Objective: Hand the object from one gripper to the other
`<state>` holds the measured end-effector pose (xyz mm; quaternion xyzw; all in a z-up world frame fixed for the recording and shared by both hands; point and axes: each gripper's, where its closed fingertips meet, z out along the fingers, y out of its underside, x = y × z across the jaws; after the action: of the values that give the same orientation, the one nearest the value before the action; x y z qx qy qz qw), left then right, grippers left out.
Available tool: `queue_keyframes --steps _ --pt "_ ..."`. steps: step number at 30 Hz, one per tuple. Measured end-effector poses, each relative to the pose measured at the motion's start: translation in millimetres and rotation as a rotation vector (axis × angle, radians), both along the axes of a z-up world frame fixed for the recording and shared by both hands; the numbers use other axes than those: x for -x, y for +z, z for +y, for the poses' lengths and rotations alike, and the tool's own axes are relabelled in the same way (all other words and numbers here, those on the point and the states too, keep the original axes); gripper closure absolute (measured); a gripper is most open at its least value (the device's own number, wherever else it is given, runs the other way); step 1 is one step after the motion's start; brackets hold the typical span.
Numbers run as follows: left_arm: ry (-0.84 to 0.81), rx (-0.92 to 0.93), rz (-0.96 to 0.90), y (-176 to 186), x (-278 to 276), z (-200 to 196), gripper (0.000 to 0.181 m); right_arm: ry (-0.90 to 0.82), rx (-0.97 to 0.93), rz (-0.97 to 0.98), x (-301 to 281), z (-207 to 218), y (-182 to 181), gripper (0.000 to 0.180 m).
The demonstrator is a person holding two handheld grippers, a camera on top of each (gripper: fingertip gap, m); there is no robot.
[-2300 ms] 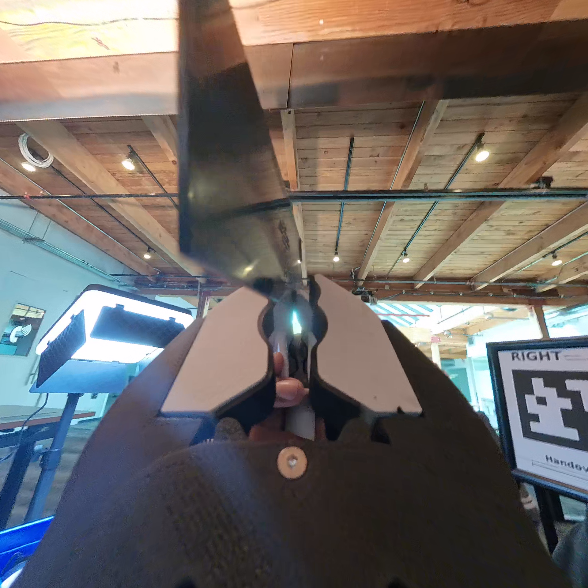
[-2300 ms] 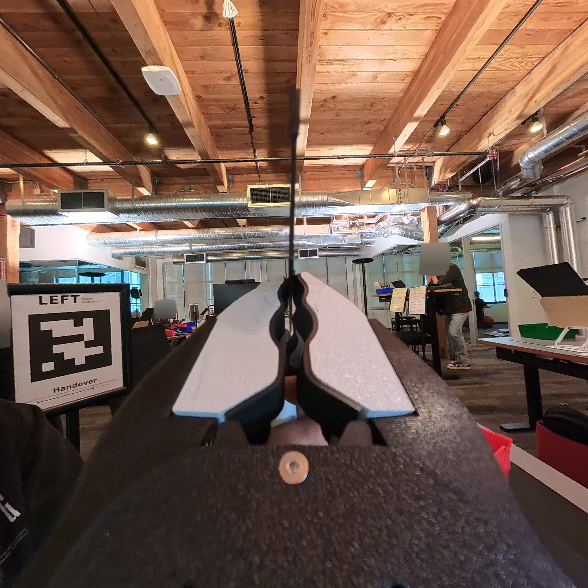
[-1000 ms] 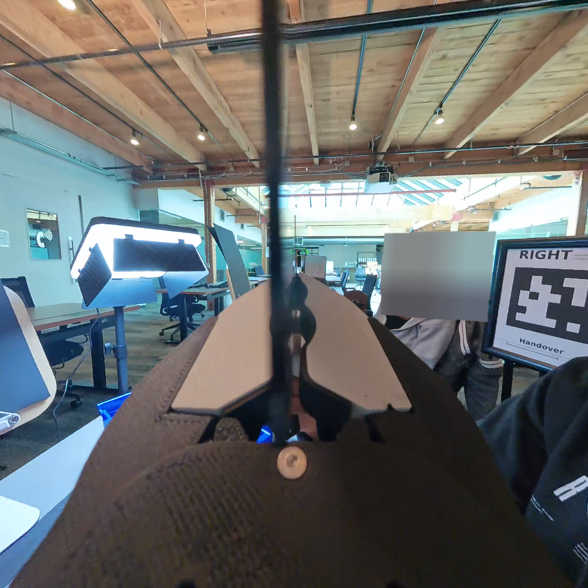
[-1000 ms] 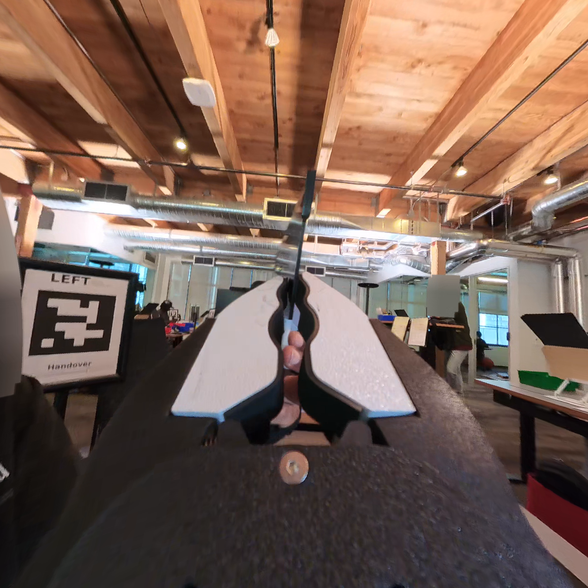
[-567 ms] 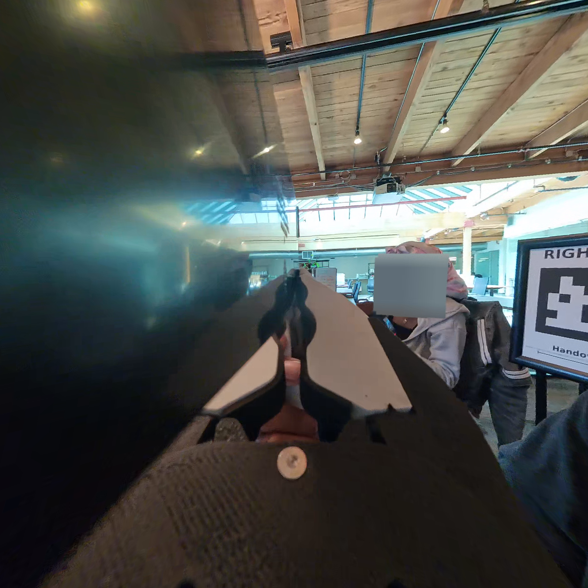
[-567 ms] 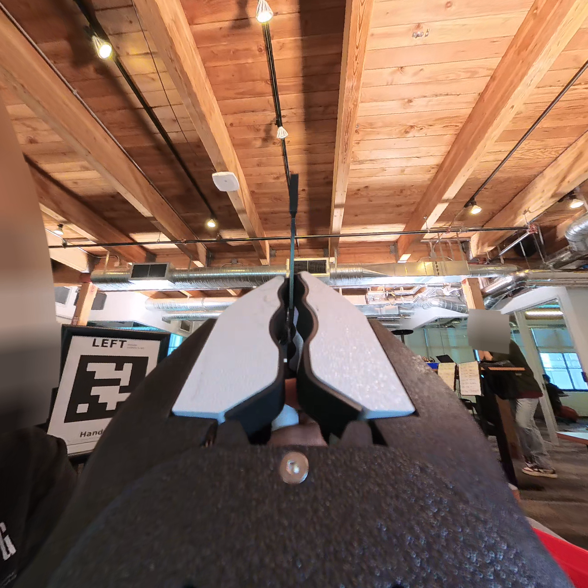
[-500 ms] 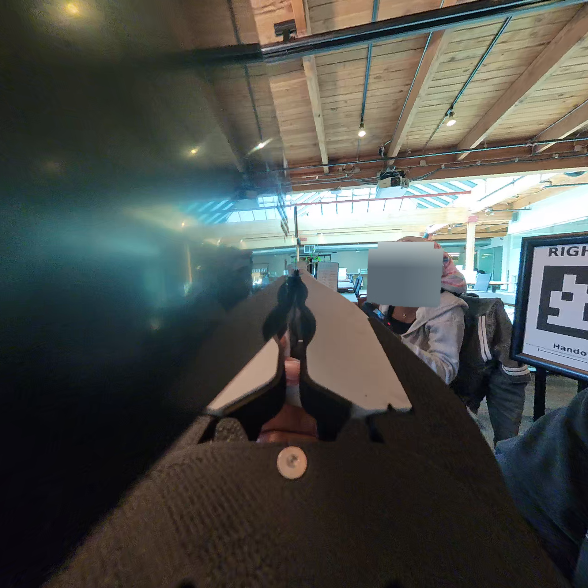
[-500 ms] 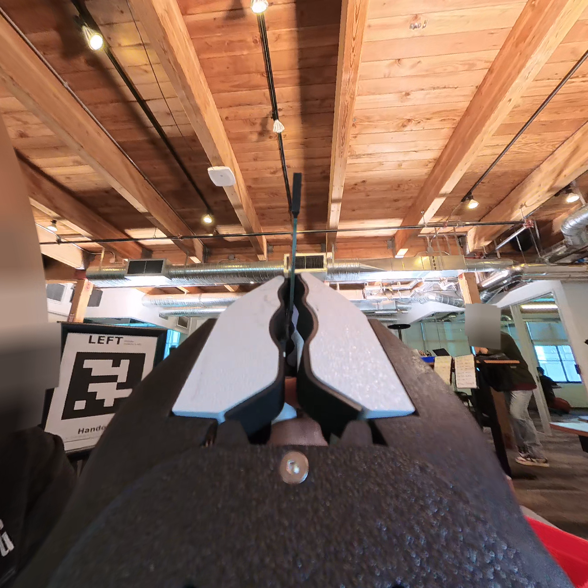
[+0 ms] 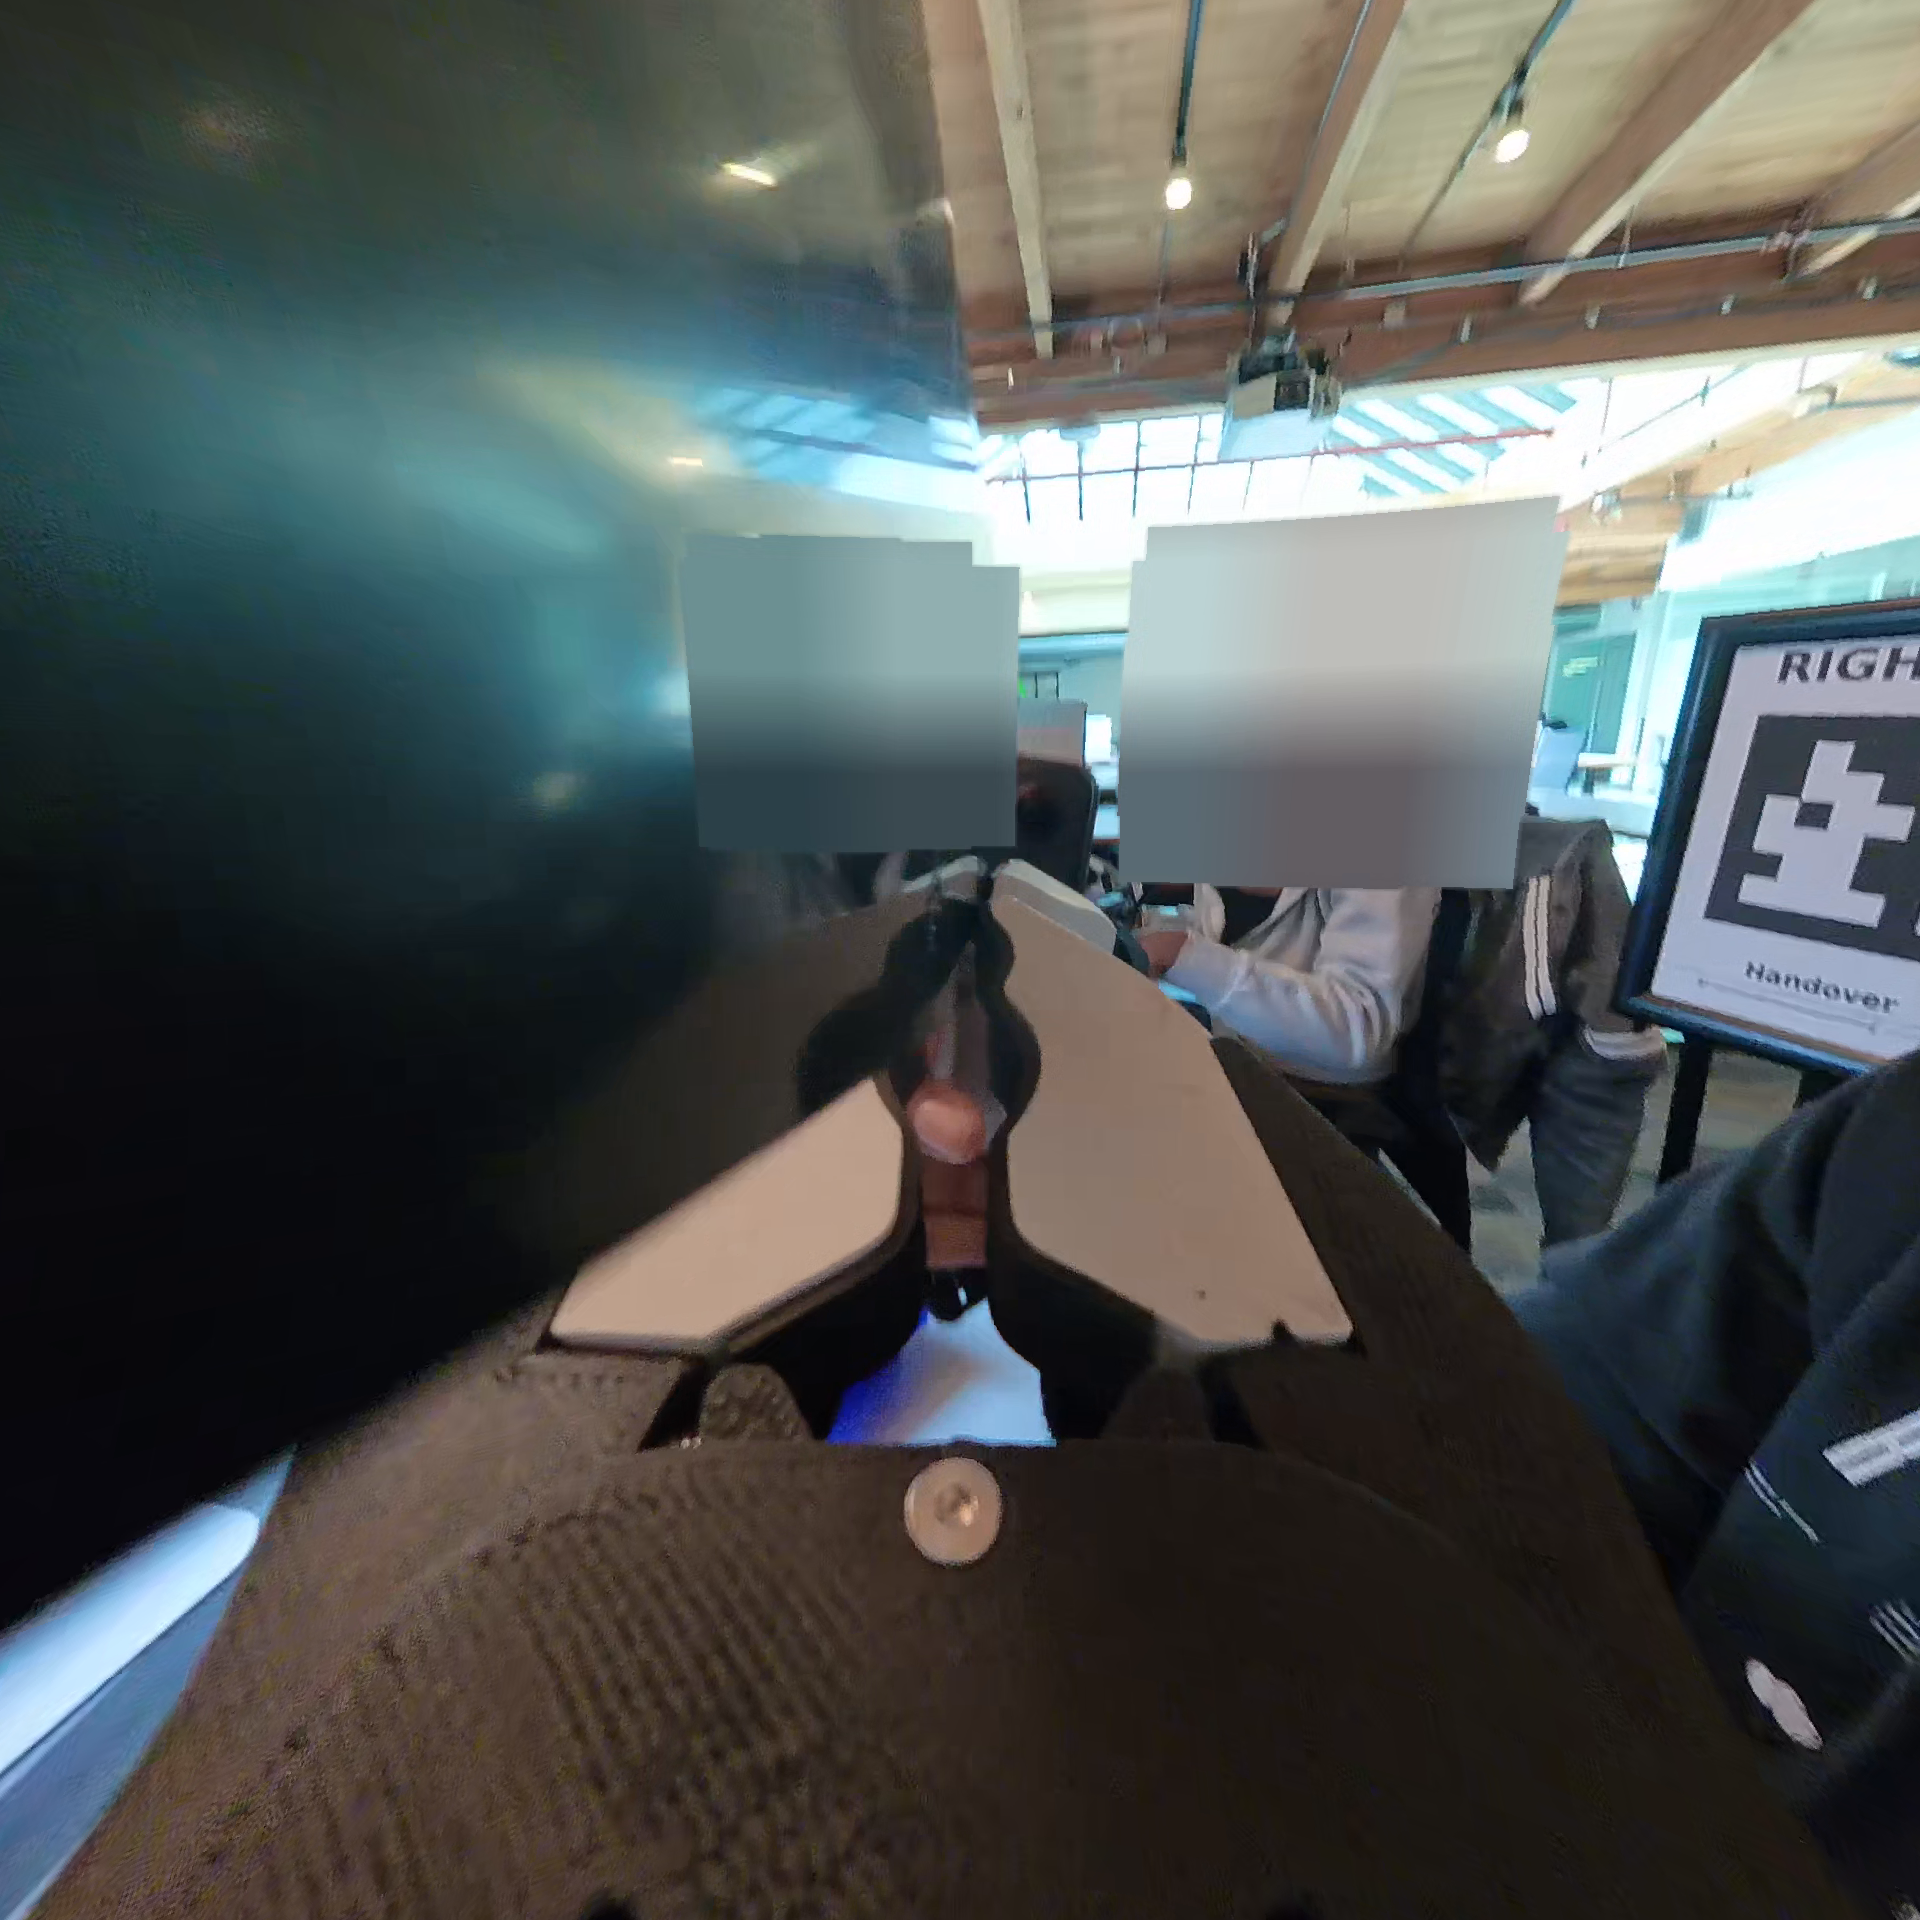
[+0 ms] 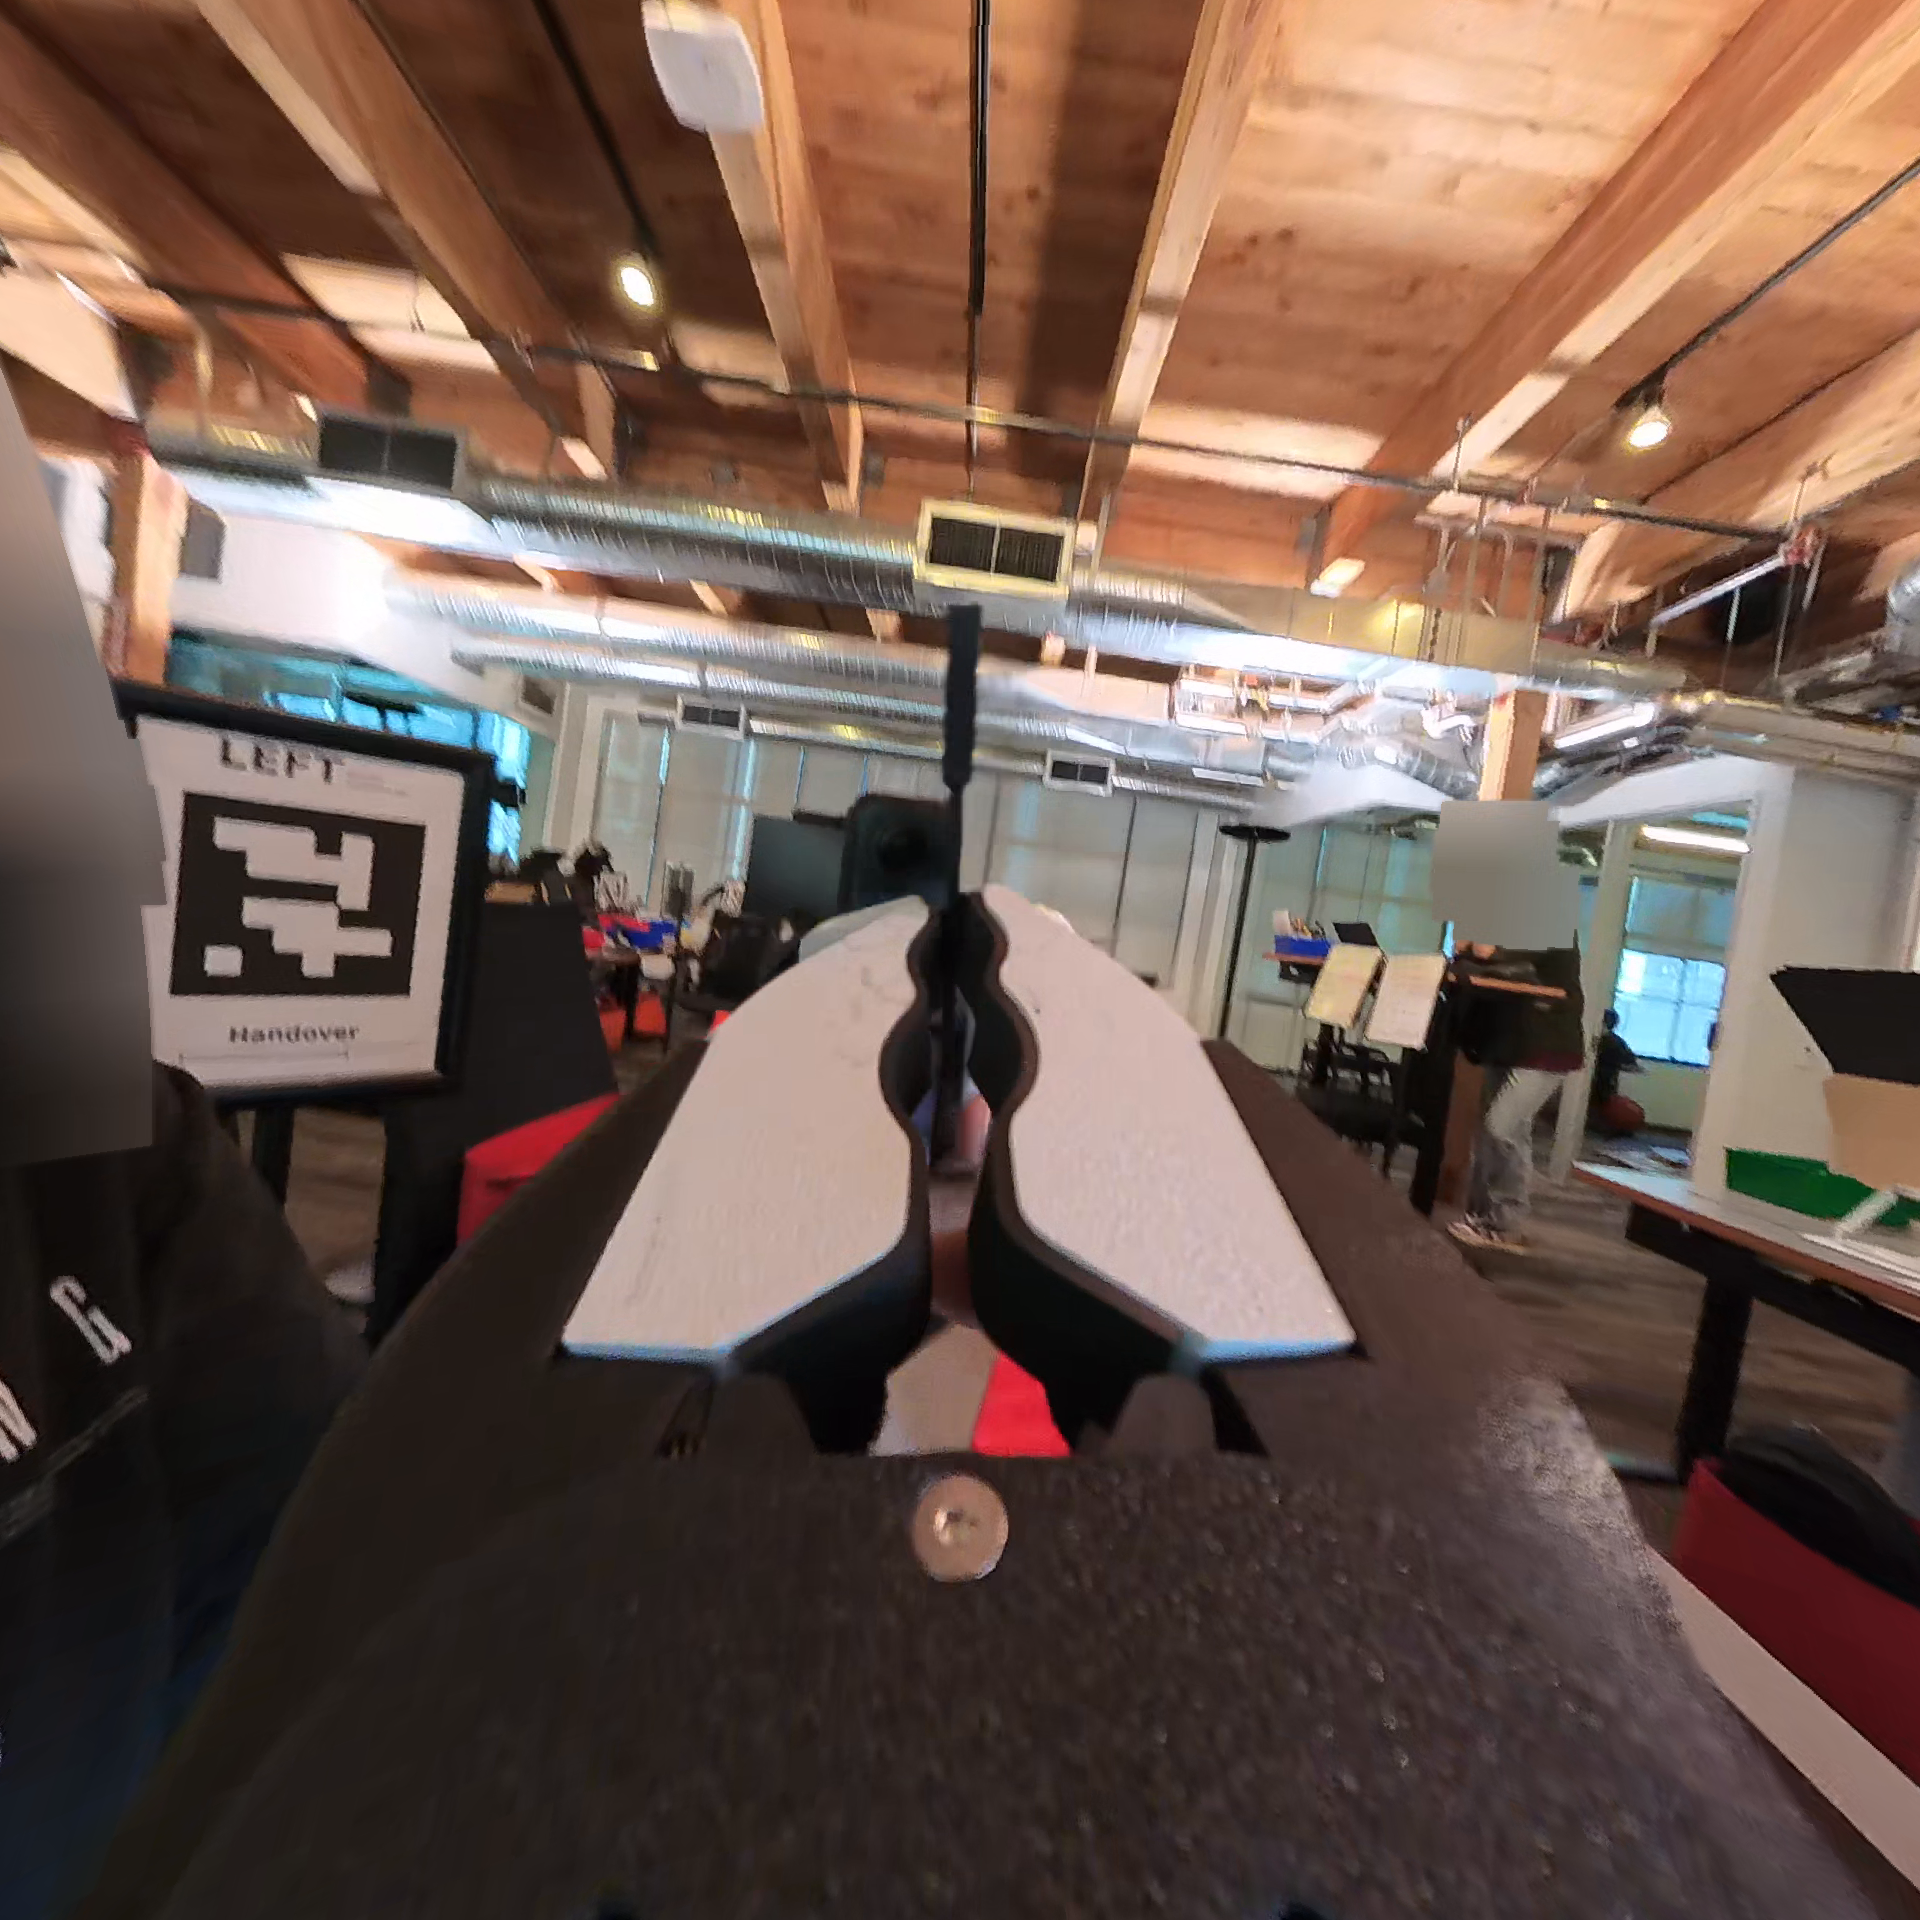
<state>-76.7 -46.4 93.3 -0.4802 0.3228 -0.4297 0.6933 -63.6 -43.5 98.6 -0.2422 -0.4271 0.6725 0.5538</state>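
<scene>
**Thin black object pinched in my right claw; dark sheet fills left view**

The thin black object [image 10: 954, 821] stands upright, edge-on, between my right claw [image 10: 958, 914] fingers, closed on it at the tips. Since half a second ago this view has dropped from ceiling toward the room.

Left claw [image 9: 971, 883]: fingers nearly together; I cannot tell whether they grip anything. A dark glossy sheet [image 9: 395, 623] covers the left half of that view, hiding the left finger's far part; blurred, its edges run out of frame. A fingertip [image 9: 943, 1122] shows in the gap. The framed marker sign [image 9: 1808, 842] is cut off at right.
</scene>
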Motion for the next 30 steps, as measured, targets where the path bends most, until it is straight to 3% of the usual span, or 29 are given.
queue_keyframes --steps 5,11,17,20,23,25,30 --pt "-0.014 -0.041 -0.054 5 -7 -1 0.171 0.135 0.154 0.178 -10 1 16 0.178" --pt "0.002 -0.053 -0.103 13 1 -1 0.179 0.143 0.208 0.172 2 3 12 0.178" --pt "-0.011 0.073 0.105 -1 12 10 0.179 -0.021 0.05 -0.046 16 19 -6 0.168" --pt "-0.002 0.142 0.258 -10 14 23 0.179 0.0 0.006 -0.149 16 22 -12 0.161" --pt "0.001 0.175 0.389 -27 13 24 0.18 -0.055 -0.041 -0.231 18 30 -28 0.173" --pt "-0.001 0.203 0.425 -41 14 25 0.178 -0.003 -0.007 -0.254 18 28 -42 0.177" --pt "-0.039 0.12 0.19 -40 12 26 0.17 0.099 0.199 -0.009 6 29 -49 0.177"
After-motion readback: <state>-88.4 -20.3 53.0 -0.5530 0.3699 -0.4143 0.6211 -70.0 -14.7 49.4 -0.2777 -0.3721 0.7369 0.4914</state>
